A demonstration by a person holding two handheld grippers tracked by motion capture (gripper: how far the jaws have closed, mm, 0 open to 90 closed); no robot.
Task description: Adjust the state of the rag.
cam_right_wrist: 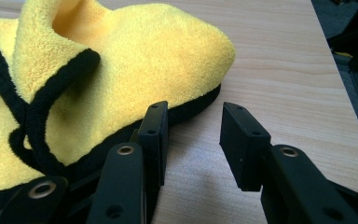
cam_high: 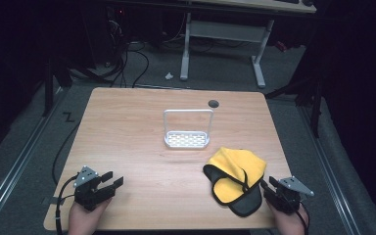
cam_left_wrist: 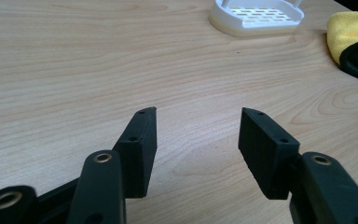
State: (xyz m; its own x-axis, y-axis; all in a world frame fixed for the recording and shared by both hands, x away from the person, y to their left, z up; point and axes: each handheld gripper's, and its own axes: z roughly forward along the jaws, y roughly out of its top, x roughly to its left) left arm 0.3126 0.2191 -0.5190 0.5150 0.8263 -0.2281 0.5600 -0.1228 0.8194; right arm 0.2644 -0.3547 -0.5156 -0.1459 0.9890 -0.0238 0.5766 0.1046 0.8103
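A crumpled yellow cloth with black edging lies on the wooden table at the front right. My right gripper rests just right of it, open, with bare wood between its jaws; its left finger lies against the cloth's black hem. A white slotted tray with a tall wire handle stands mid-table. My left gripper sits at the front left, open over bare wood, pointing toward the tray and the cloth.
A dark round grommet is set in the table near its far edge. Beyond the table stands a white desk frame with cables on the floor. The table's right edge runs close to my right gripper.
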